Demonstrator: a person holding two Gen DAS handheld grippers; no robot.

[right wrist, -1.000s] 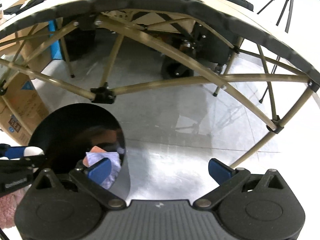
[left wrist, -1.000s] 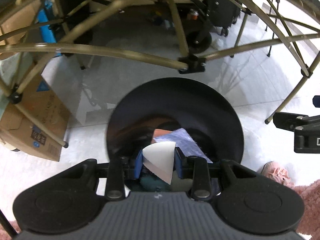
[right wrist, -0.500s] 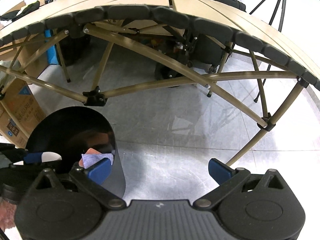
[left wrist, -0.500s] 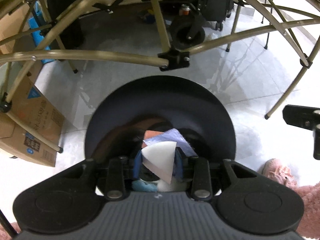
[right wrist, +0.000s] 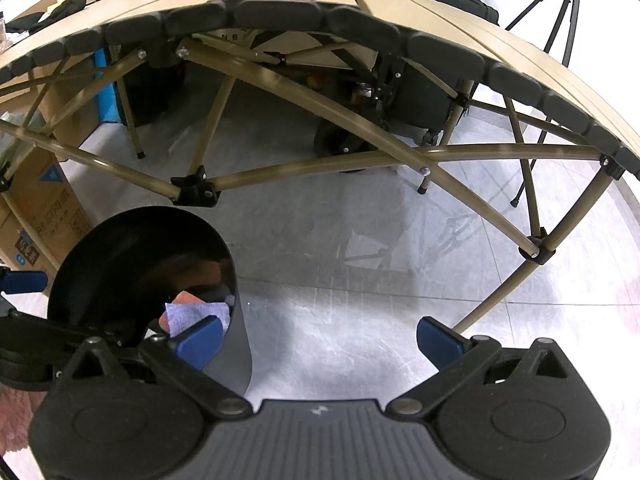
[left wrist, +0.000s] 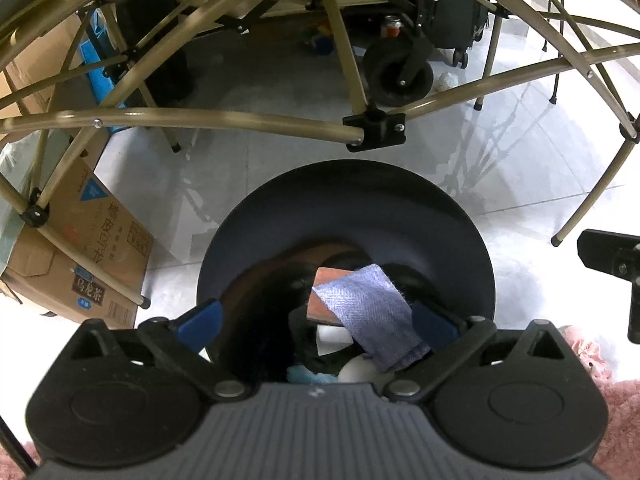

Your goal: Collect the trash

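Left gripper (left wrist: 316, 322) — opening — over bin (left wrist: 344, 208)

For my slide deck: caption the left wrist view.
Left gripper, jaws opening above the black bin, with a purple cloth and other trash inside.

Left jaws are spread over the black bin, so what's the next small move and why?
Probably lift the left gripper up and away from the black bin. Its jaws are opening with nothing between them, and the bluish cloth scrap already lies inside.
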